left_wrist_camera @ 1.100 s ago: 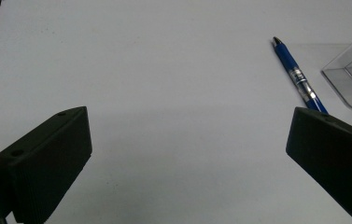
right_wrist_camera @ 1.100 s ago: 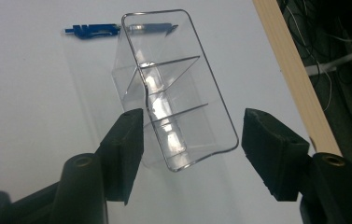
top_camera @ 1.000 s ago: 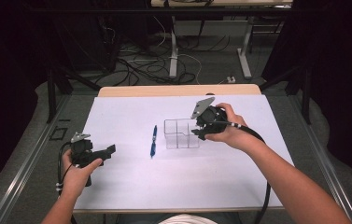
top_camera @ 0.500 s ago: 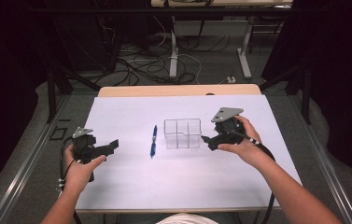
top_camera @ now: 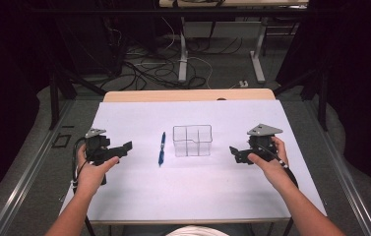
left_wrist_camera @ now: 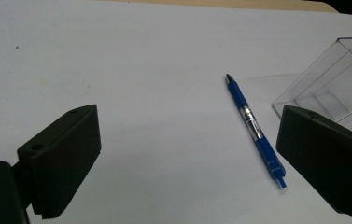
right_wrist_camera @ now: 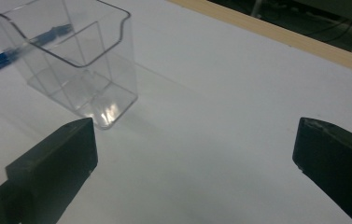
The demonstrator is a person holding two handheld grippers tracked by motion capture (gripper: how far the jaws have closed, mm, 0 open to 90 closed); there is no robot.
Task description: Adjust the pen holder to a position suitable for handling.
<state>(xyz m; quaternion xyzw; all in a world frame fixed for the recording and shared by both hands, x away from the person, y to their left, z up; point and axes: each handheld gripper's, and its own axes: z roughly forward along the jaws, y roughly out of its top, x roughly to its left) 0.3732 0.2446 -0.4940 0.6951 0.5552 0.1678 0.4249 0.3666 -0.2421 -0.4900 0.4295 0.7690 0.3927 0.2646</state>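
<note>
A: Pen (top_camera: 162, 148), blue: where does it lie?
B: Flat on the white worktop (top_camera: 193, 191), near the middle, just beside the left wall of the clear divided box (top_camera: 192, 140) and apart from it. Its length runs from the near edge toward the far edge.

A: And the left tongs (top_camera: 126, 145)?
B: Held above the worktop toward its left edge, jaws pointing at the pen. They stand wide, having just been closing slightly, with nothing between them. In the left gripper view the pen (left_wrist_camera: 255, 129) lies on the worktop beyond the jaws.

A: The right tongs (top_camera: 233, 151)?
B: Toward the right edge, facing the box, well apart from it. Jaws have just been opening and stand wide, empty. The right gripper view shows the box (right_wrist_camera: 75, 60) standing upright.
</note>
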